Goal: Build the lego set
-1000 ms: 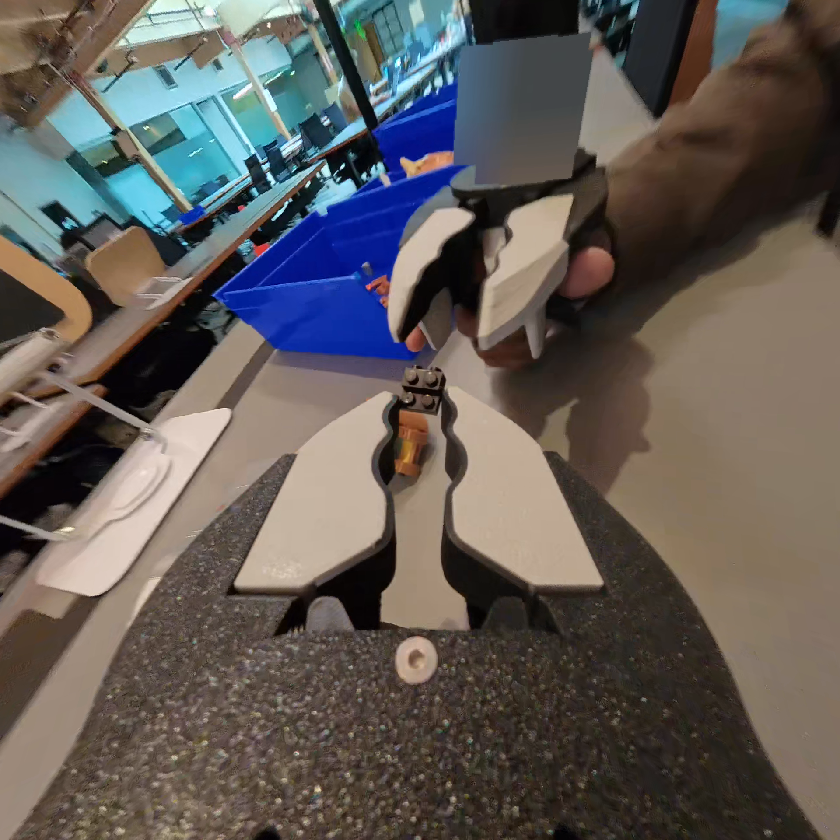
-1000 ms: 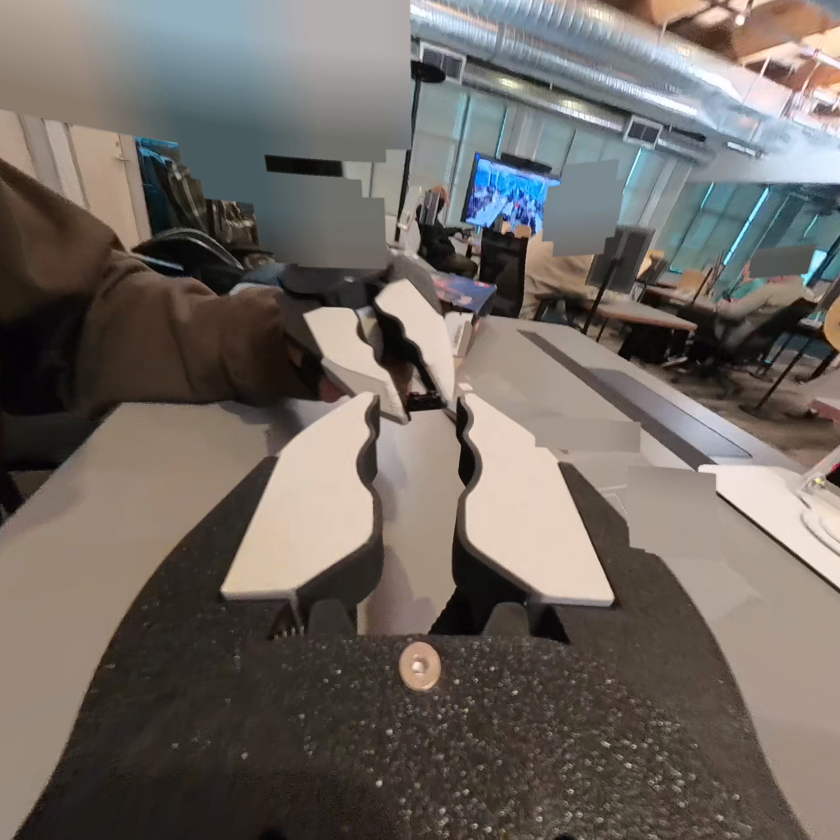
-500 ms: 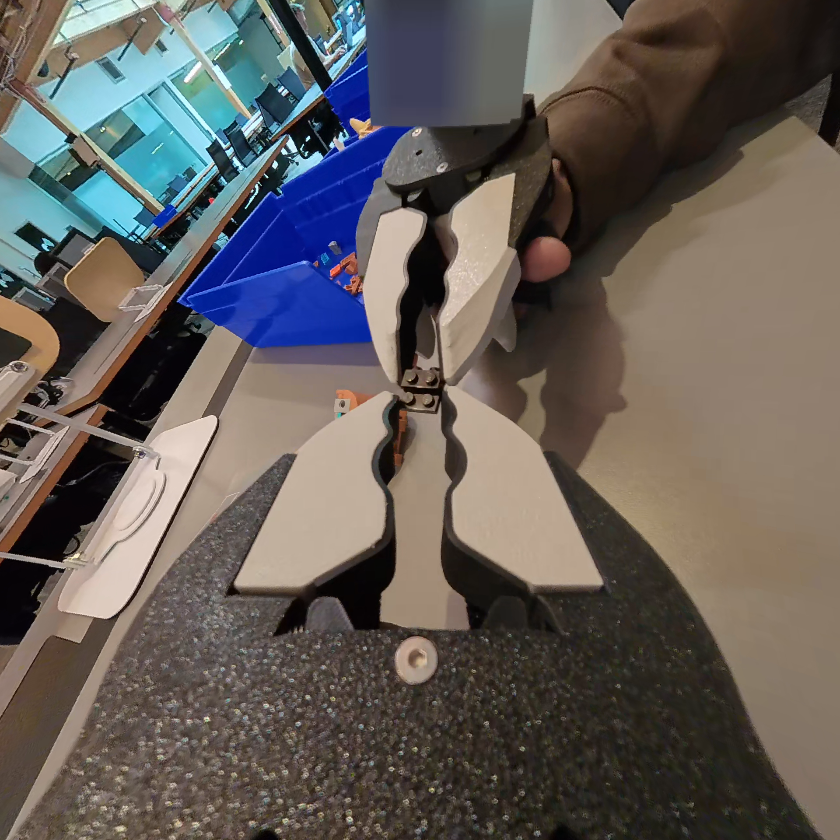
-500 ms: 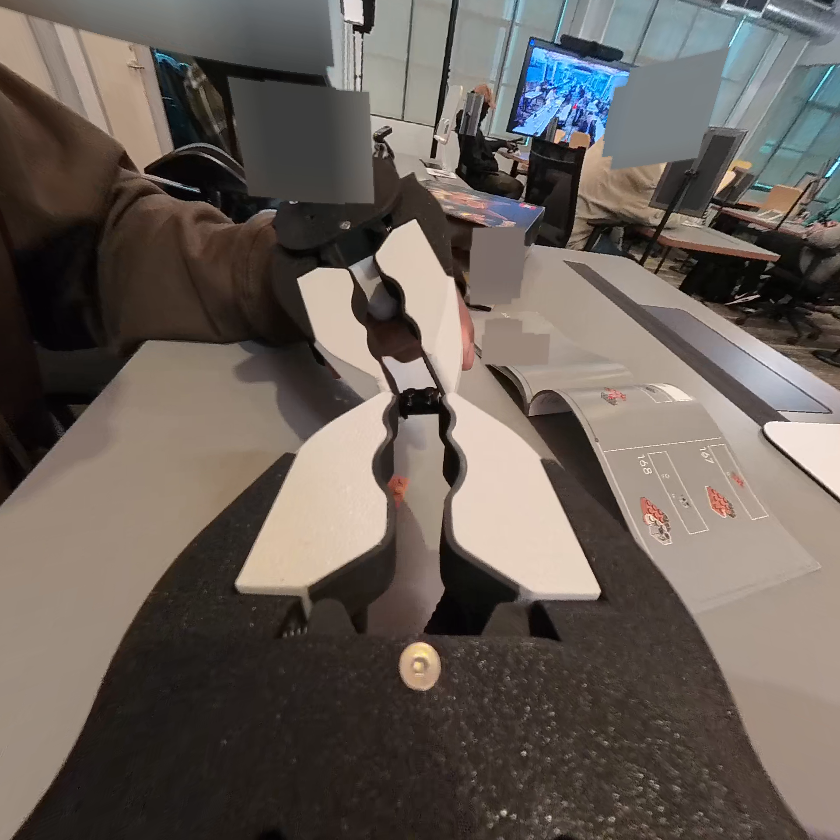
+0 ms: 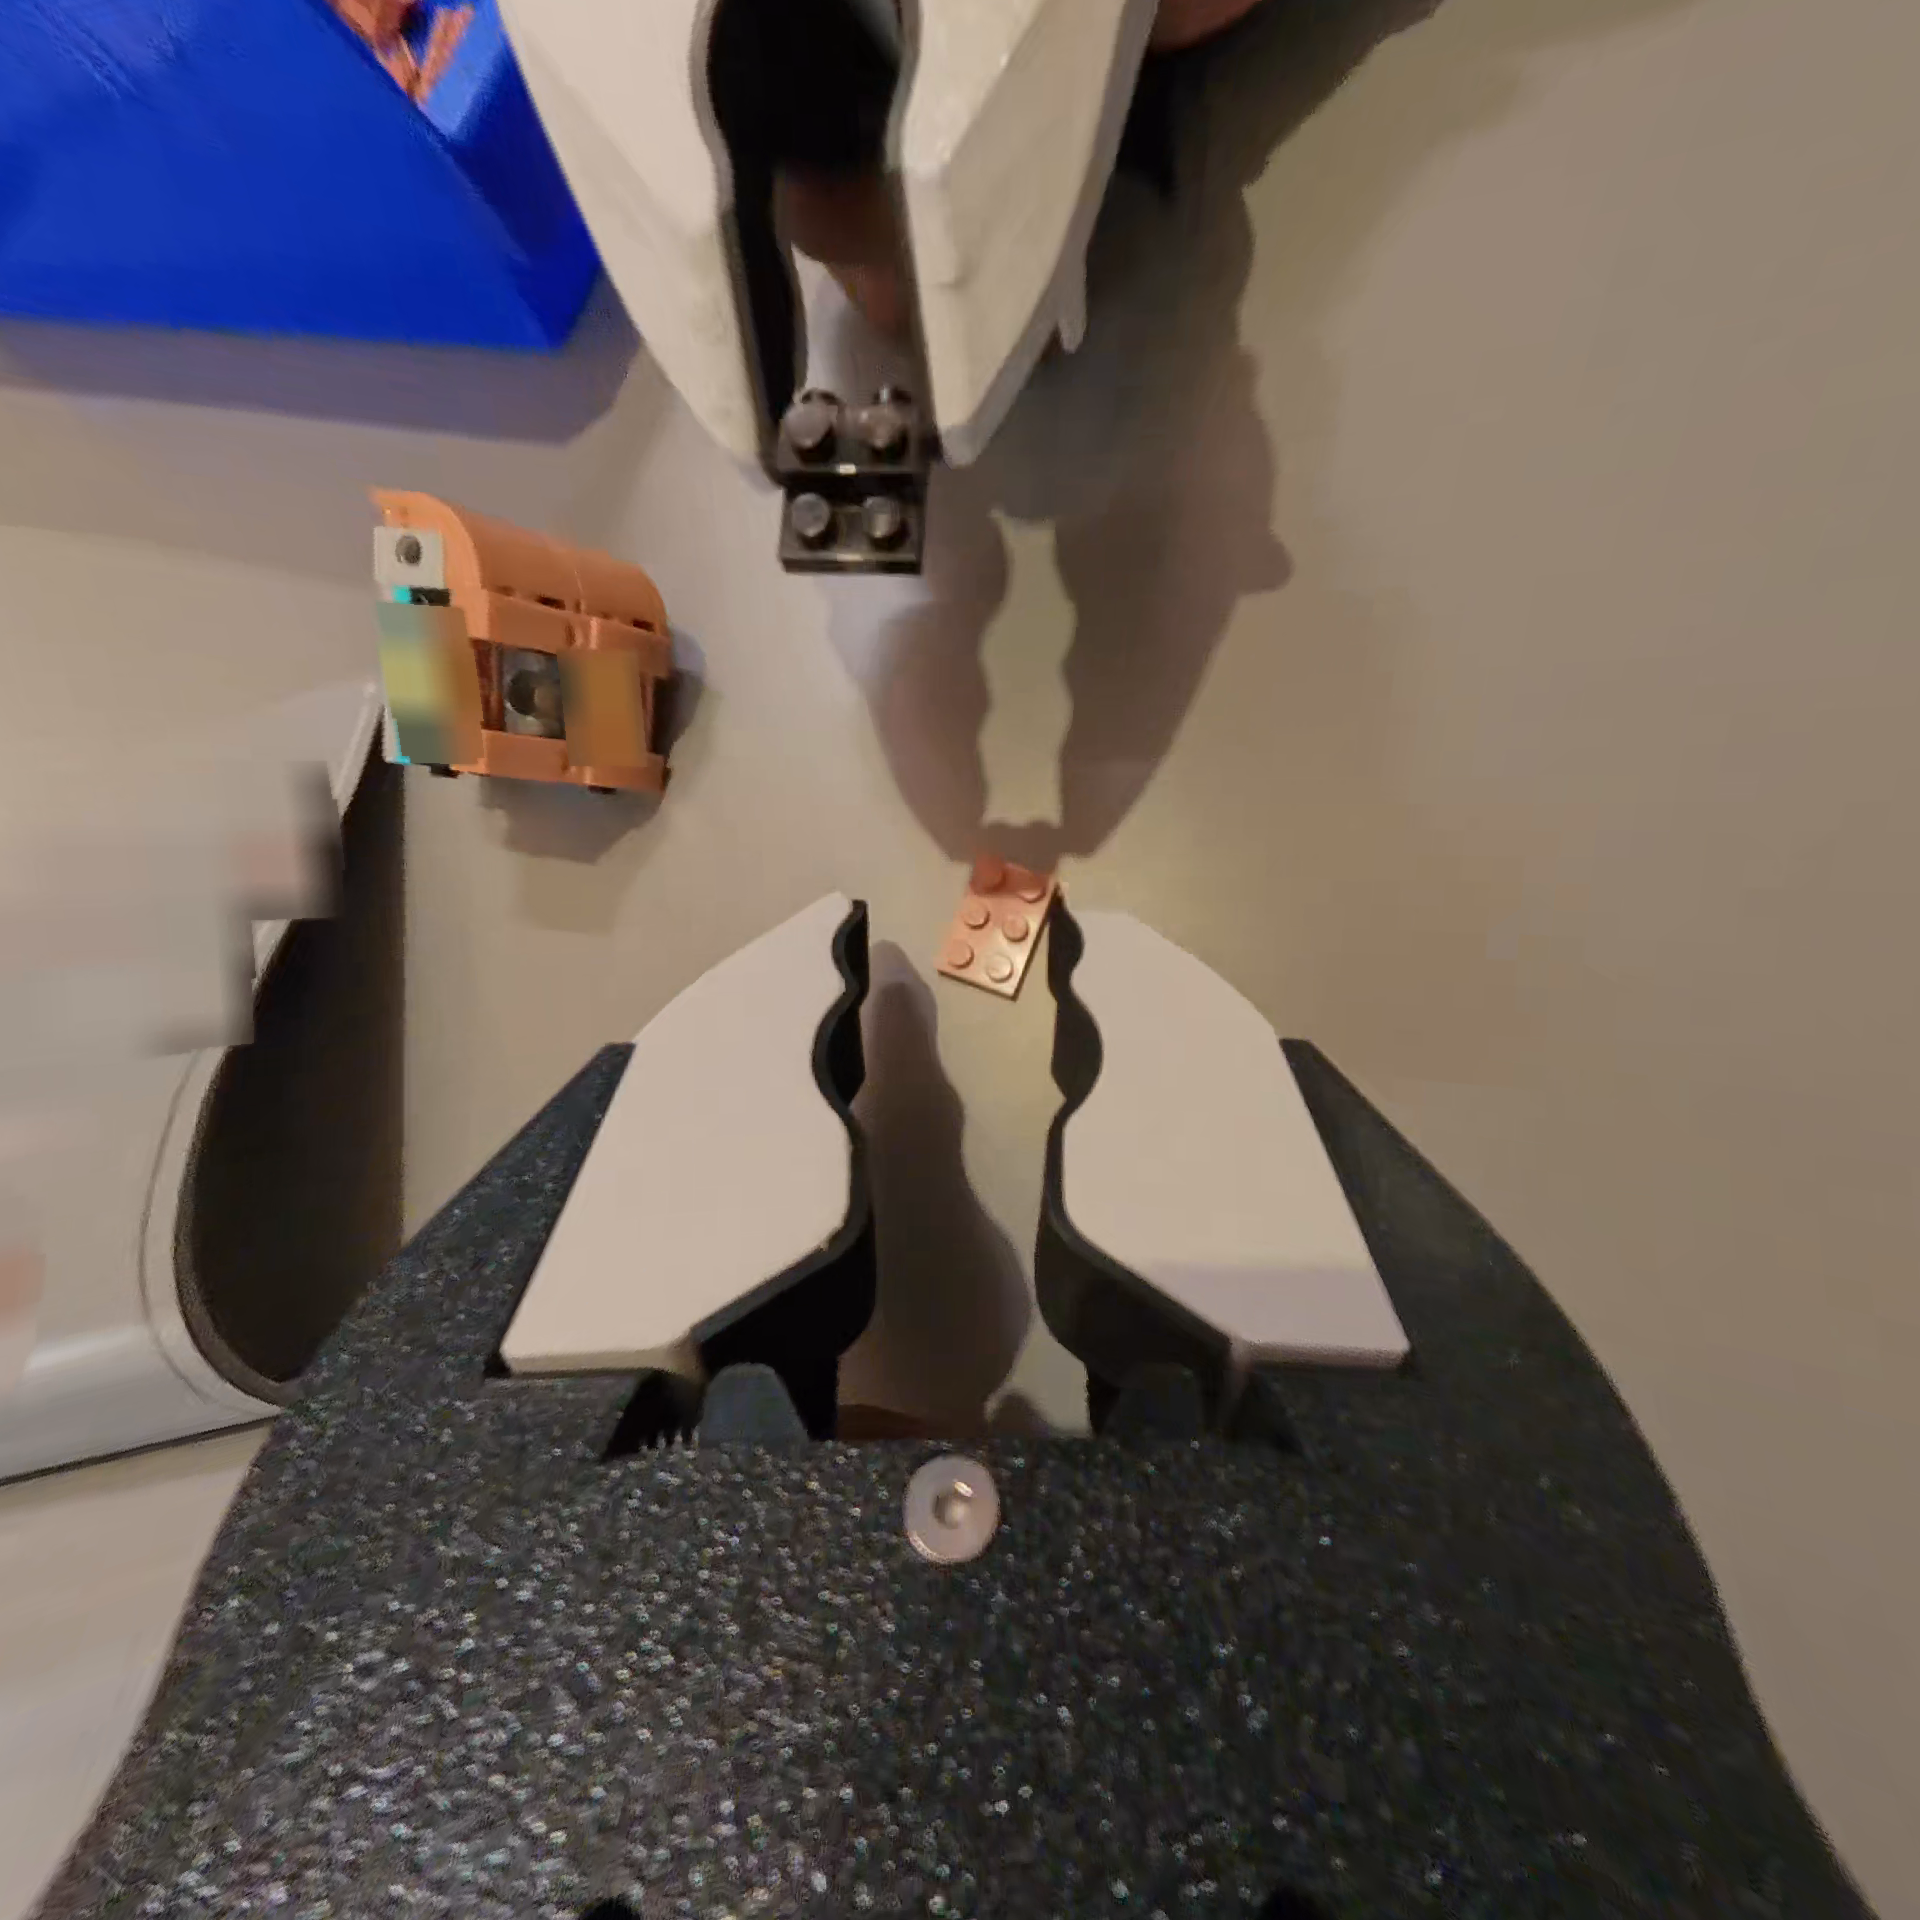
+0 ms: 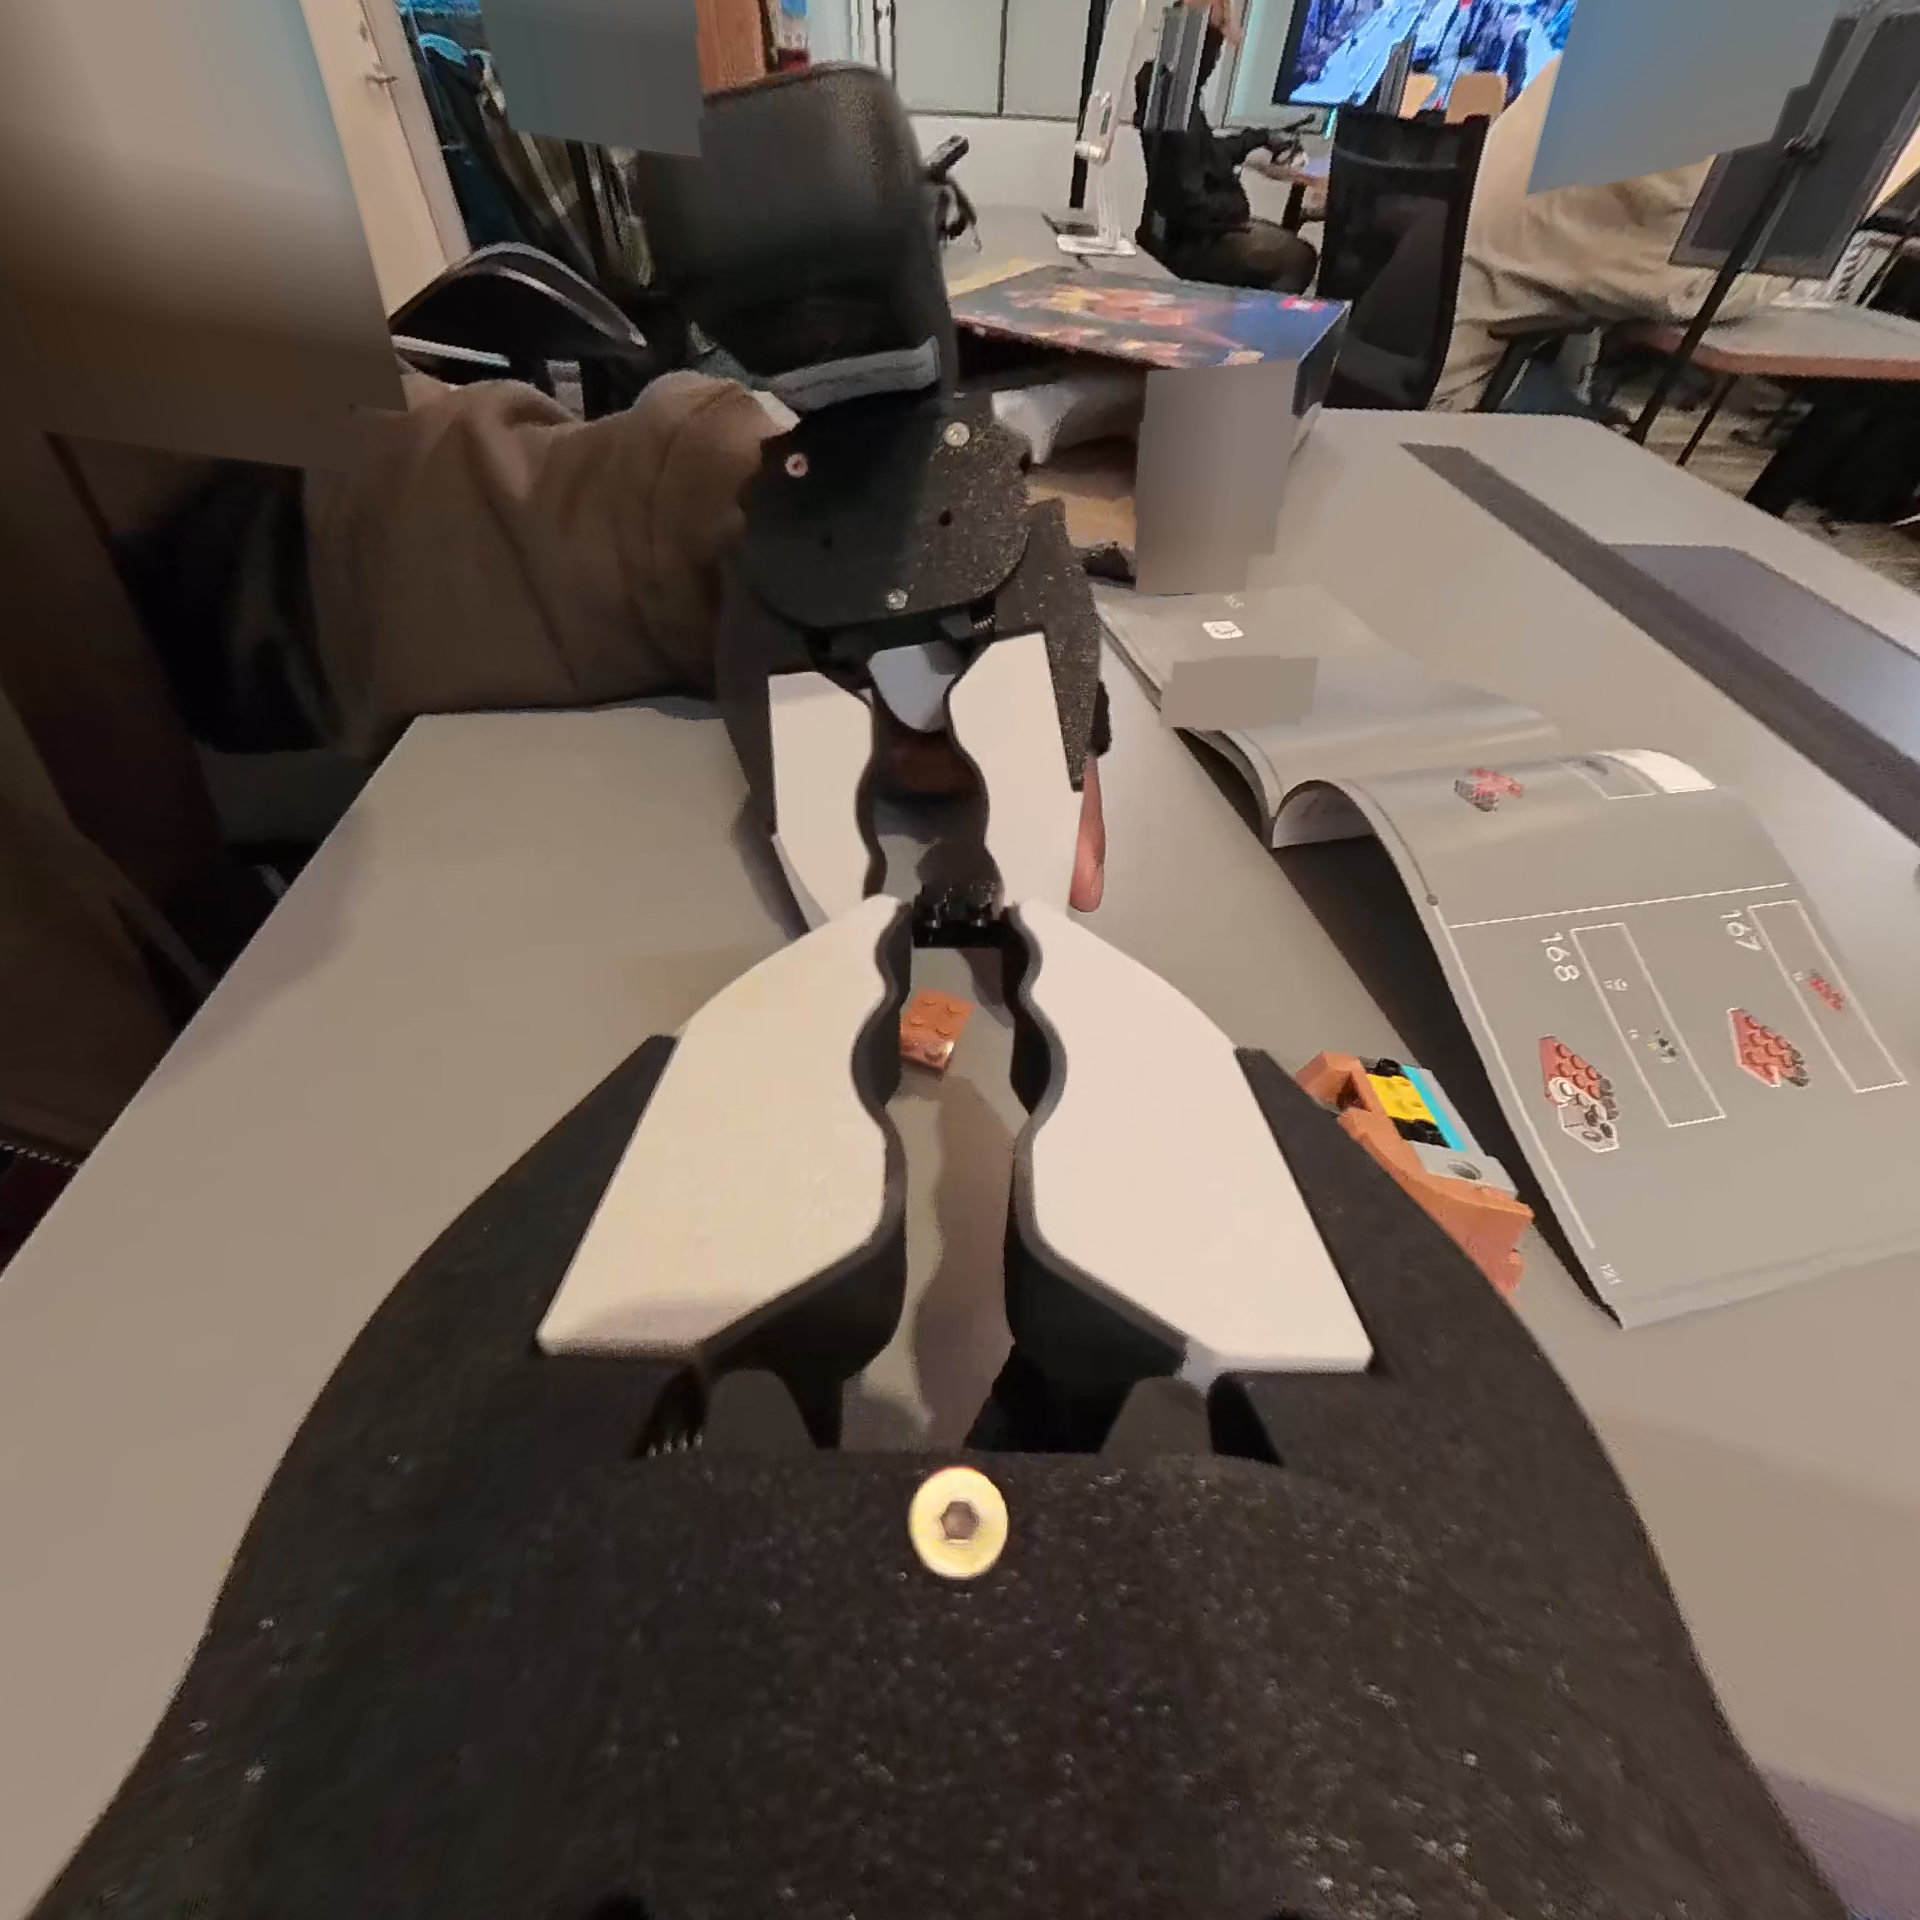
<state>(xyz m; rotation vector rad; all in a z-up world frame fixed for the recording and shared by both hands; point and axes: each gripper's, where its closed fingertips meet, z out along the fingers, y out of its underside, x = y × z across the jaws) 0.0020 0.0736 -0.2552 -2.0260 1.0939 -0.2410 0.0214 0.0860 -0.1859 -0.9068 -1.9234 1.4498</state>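
- Gripping a black Lego piece (image 6: 957,921) at its fingertips, the right gripper (image 6: 957,914) hangs above the grey tabletop (image 6: 499,935), its jaws clenched on the piece's sides.
- From the left wrist view, the same black Lego piece (image 5: 852,480) shows two rows of studs and juts out past the tips of the right gripper (image 5: 847,436), which comes in from the top of the frame.
- The left gripper (image 5: 954,914) points down at the tabletop (image 5: 1507,727) with its jaws released and nothing between them.
- A small brown plate (image 5: 997,935) with studs lies flat on the tabletop just ahead of the left gripper's tips, near its right finger; in the right wrist view the brown plate (image 6: 935,1029) is seen through the gap between the right gripper's fingers, below the black piece.
- A partly built orange-brown model (image 5: 520,655) sits on the tabletop left of the plate, well apart from both grippers.
- An open instruction booklet (image 6: 1662,987) lies beside the orange-brown model (image 6: 1423,1153), and a blue bin (image 5: 239,177) stands at the far left corner.
- A brown sleeve (image 6: 540,540) reaches in behind the left gripper (image 6: 925,873).
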